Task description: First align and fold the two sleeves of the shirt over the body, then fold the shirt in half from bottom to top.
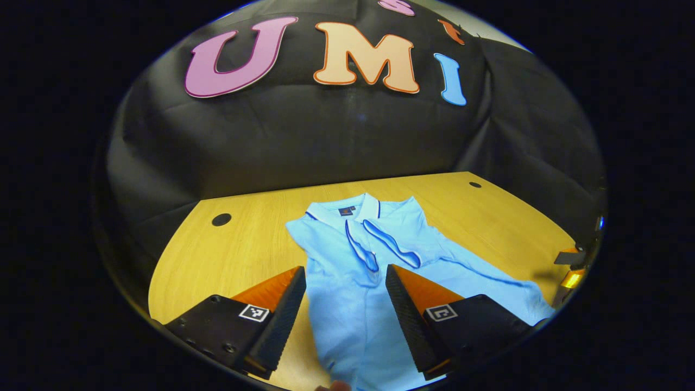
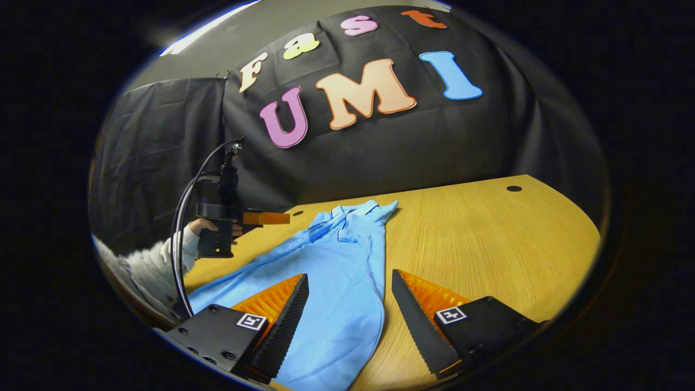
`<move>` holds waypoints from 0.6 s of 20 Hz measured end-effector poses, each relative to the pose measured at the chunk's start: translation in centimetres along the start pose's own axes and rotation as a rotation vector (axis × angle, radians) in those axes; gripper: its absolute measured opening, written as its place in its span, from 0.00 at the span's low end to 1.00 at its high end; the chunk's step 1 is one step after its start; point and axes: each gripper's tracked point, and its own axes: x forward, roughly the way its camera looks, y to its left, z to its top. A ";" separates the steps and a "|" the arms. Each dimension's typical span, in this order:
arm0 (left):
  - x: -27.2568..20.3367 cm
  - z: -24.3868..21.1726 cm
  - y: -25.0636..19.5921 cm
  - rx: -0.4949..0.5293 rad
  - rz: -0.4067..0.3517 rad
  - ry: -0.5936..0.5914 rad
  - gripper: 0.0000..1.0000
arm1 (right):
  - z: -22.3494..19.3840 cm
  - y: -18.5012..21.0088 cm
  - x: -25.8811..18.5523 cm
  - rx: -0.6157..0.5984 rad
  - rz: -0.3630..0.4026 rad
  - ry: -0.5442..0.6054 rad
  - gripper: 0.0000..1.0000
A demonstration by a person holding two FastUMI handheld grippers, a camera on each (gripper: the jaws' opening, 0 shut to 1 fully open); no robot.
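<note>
A light blue polo shirt lies flat on the wooden table, collar toward the far wall. Both sleeves are folded inward over the chest, their dark-trimmed cuffs side by side below the collar. My left gripper is open above the shirt's lower body, one finger to each side of the middle, nothing between them. In the right gripper view the same shirt runs from lower left to the collar. My right gripper hovers open over the shirt's side edge. The left gripper also shows there, farther off, held in a hand.
The table has small dark cable holes near its far corners. A hand and pale fuzzy sleeve with a black cable stand at the left of the right gripper view. Bare wood lies to both sides of the shirt.
</note>
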 end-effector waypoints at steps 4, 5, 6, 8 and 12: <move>-7.7 -2.7 -1.3 -0.019 -0.047 -0.018 0.88 | -2.9 1.4 -1.7 -0.035 0.018 0.059 0.97; -9.5 -3.7 -1.5 -0.019 -0.050 -0.018 0.89 | -3.6 1.6 -2.2 -0.045 0.020 0.069 0.97; -11.3 -4.6 -1.9 -0.016 -0.052 -0.020 0.88 | -4.2 1.8 -2.6 -0.056 0.017 0.079 0.97; -14.5 -6.7 -2.7 -0.008 -0.055 -0.023 0.88 | -5.5 1.8 -3.6 -0.073 0.007 0.100 0.97; -18.6 -11.9 -4.1 -0.017 -0.066 0.004 0.88 | -7.5 2.3 -5.8 -0.083 0.000 0.136 0.97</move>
